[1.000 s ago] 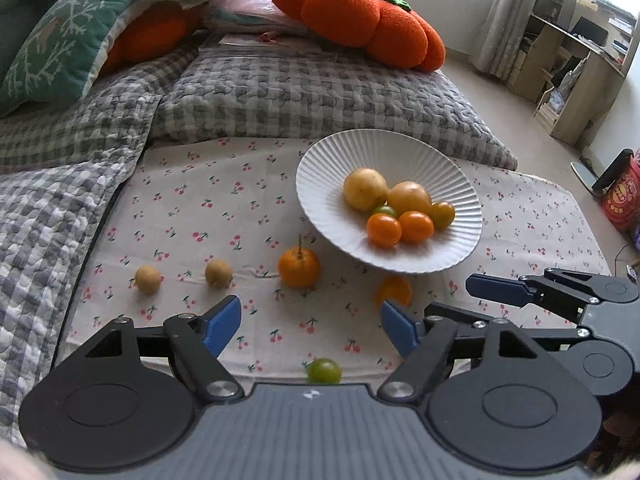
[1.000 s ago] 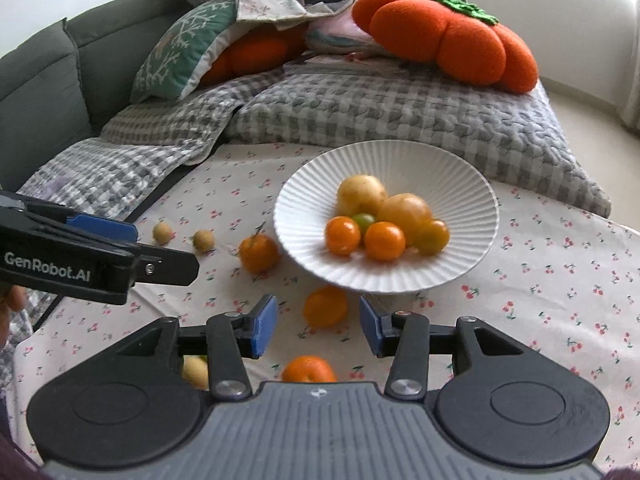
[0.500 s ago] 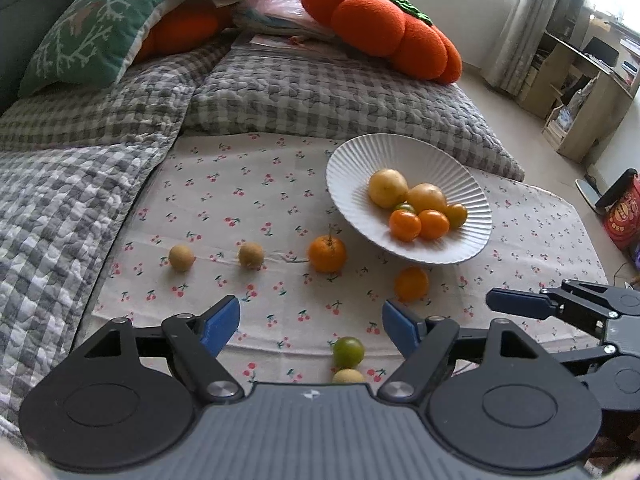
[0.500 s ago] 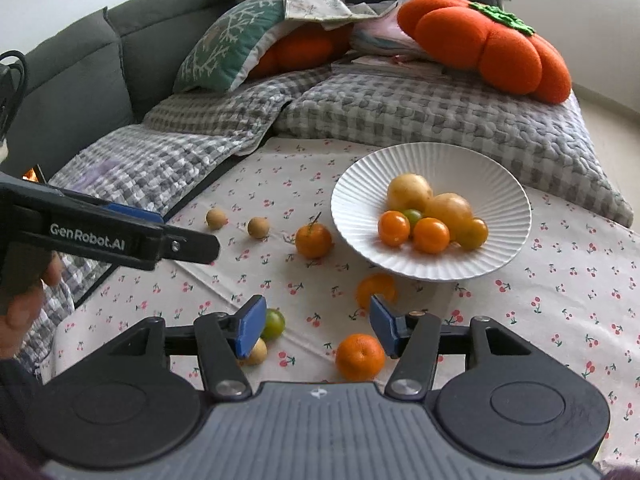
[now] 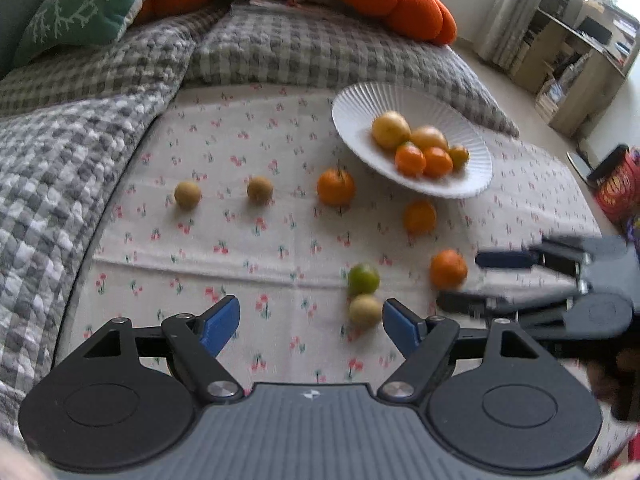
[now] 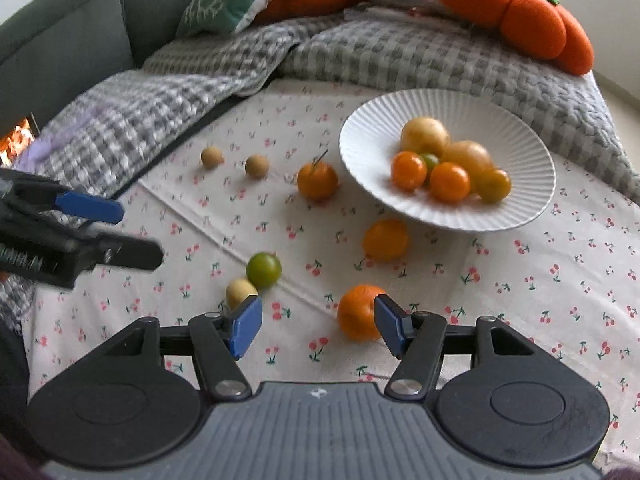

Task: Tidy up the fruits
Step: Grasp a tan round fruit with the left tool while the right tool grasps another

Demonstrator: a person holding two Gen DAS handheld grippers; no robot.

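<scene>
A white ribbed plate (image 5: 360, 108) (image 6: 520, 120) holds several orange and yellow fruits. Loose on the cherry-print cloth lie two small tan fruits (image 5: 187, 195) (image 5: 260, 190), a stemmed orange (image 5: 336, 187), a yellow-orange fruit (image 6: 385, 240), a green fruit (image 6: 263, 270), a pale fruit (image 5: 365, 311) and a tangerine (image 6: 357, 312). My right gripper (image 6: 318, 322) (image 5: 460, 280) is opening, and the tangerine sits between its fingertips, unpressed, by the right-hand one. My left gripper (image 5: 310, 322) (image 6: 140, 234) stands open and empty, with the pale fruit just ahead of its right finger.
Grey checked quilts (image 5: 60, 152) border the cloth on the left and far side. Behind them are an orange pumpkin cushion (image 6: 520, 12) and a green pillow (image 5: 80, 4). The floor, a wooden shelf (image 5: 580, 64) and a red container (image 5: 618, 188) lie to the right.
Both grippers pulled back toward the cloth's near edge, so the green fruit, the pale fruit and the tangerine now lie ahead of them. The right gripper's jaws spread wider, now flanking the tangerine.
</scene>
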